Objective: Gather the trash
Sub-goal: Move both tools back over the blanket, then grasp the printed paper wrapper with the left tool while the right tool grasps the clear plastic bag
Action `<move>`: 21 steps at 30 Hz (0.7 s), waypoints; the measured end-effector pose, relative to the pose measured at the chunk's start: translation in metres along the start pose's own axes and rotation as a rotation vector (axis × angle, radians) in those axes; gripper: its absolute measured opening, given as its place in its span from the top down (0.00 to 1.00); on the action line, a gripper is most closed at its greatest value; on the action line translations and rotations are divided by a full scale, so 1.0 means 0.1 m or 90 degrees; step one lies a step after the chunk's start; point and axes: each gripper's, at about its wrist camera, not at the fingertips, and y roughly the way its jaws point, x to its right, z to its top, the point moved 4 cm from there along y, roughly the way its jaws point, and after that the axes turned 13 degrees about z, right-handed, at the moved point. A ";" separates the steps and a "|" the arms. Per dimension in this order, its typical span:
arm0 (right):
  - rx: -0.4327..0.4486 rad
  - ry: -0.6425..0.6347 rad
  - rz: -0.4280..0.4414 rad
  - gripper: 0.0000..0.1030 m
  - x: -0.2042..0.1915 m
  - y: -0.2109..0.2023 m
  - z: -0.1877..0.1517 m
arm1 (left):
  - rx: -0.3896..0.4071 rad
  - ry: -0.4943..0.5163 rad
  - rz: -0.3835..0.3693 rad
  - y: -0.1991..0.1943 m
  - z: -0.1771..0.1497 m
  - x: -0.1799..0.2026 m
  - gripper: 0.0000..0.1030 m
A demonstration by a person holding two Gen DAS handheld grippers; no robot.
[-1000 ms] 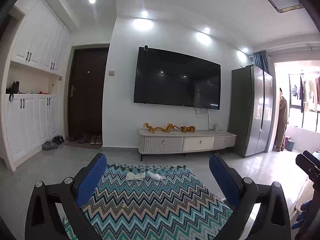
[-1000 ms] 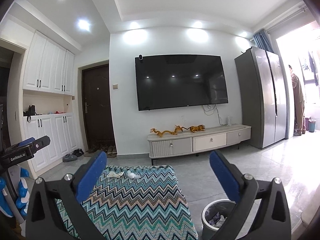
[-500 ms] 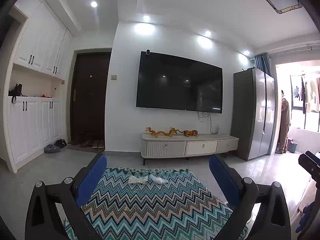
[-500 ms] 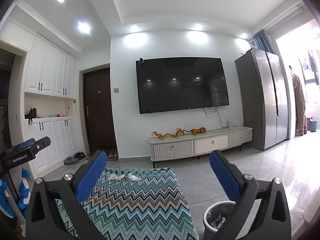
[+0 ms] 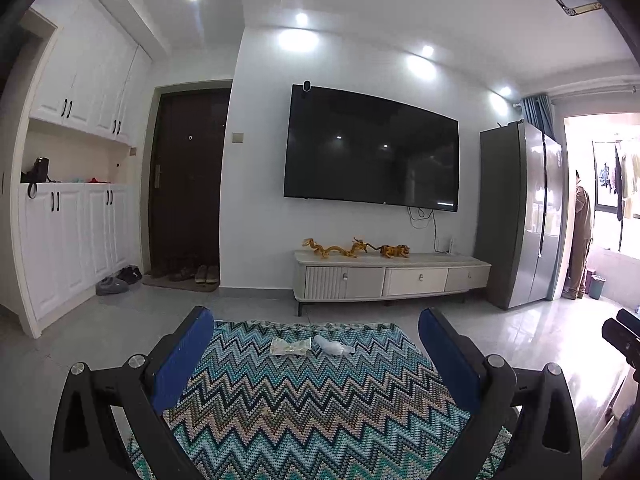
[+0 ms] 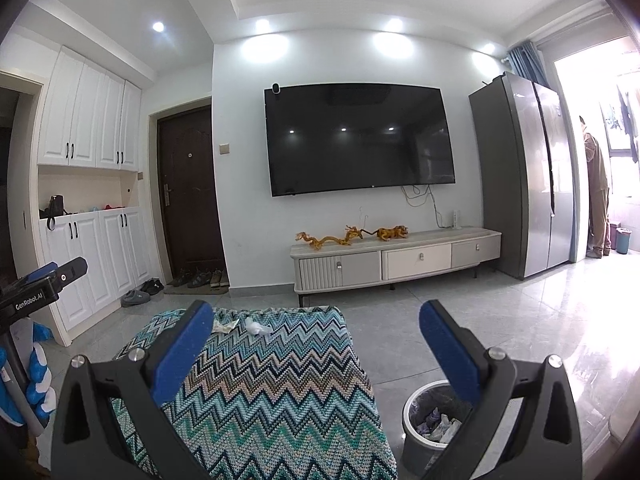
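Our left gripper (image 5: 316, 344) & right gripper (image 6: 316, 340) both gape wide, empty; wrapper (image 5: 291, 346) + tissue (image 5: 333, 345) lie on zigzag cloth (image 5: 312, 408); bin (image 6: 430, 420) at right.

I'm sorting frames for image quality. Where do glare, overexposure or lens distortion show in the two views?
Left wrist view: fisheye bows the TV; balcony doorway bright but readable; ceiling spots reflect in the screen. Right wrist view: doorway blown out white, glare streaks the floor tiles; fridge bends. Both sharp, with dark corners.
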 end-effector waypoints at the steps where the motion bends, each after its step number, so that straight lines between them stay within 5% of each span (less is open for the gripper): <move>1: -0.004 0.001 0.000 0.00 0.02 0.04 -0.01 | -0.006 0.001 0.000 0.06 0.00 -0.02 0.00; 10: -0.056 0.013 0.031 0.00 0.13 0.56 0.03 | -0.059 0.036 0.004 0.74 -0.07 -0.22 0.00; 21: -0.204 0.000 0.137 0.00 0.12 1.93 -0.25 | -0.206 0.147 -0.048 1.98 -0.56 -0.19 0.00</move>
